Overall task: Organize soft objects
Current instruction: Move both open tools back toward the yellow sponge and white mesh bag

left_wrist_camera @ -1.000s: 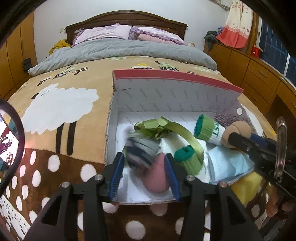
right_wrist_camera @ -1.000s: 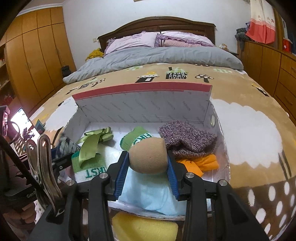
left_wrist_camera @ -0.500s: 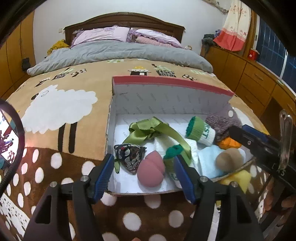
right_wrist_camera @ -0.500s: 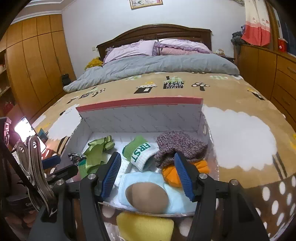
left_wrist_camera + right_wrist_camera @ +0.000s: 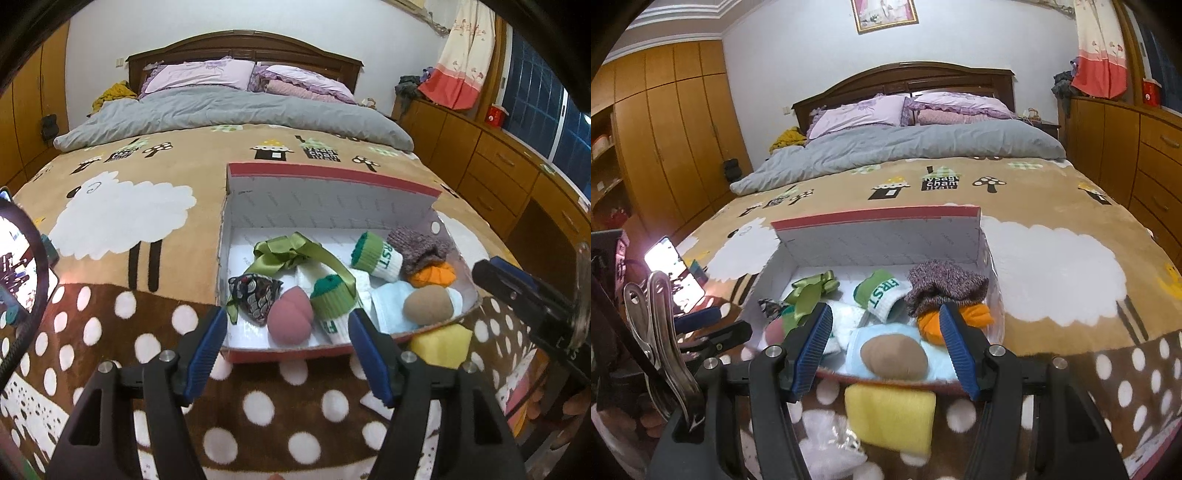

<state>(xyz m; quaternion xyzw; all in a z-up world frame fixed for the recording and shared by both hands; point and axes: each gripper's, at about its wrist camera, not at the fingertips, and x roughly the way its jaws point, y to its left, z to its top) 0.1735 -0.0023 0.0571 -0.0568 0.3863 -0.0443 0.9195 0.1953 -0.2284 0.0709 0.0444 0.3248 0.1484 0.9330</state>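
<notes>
both hand-held grippers gape empty: left [image 5: 288,345] near pink sponge [image 5: 290,320], right [image 5: 886,347] near tan sponge [image 5: 894,357]

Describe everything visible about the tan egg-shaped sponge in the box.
The tan sponge is a smooth, matte, egg-shaped foam piece, brown-beige all over. It lies on its side at the box's near right, resting on a pale blue cloth just behind the front wall of the box. Nothing grips it: the right gripper stands open in front of it, blue pads on either side without touching. The yellow sponge lies outside the box, just before it.
</notes>
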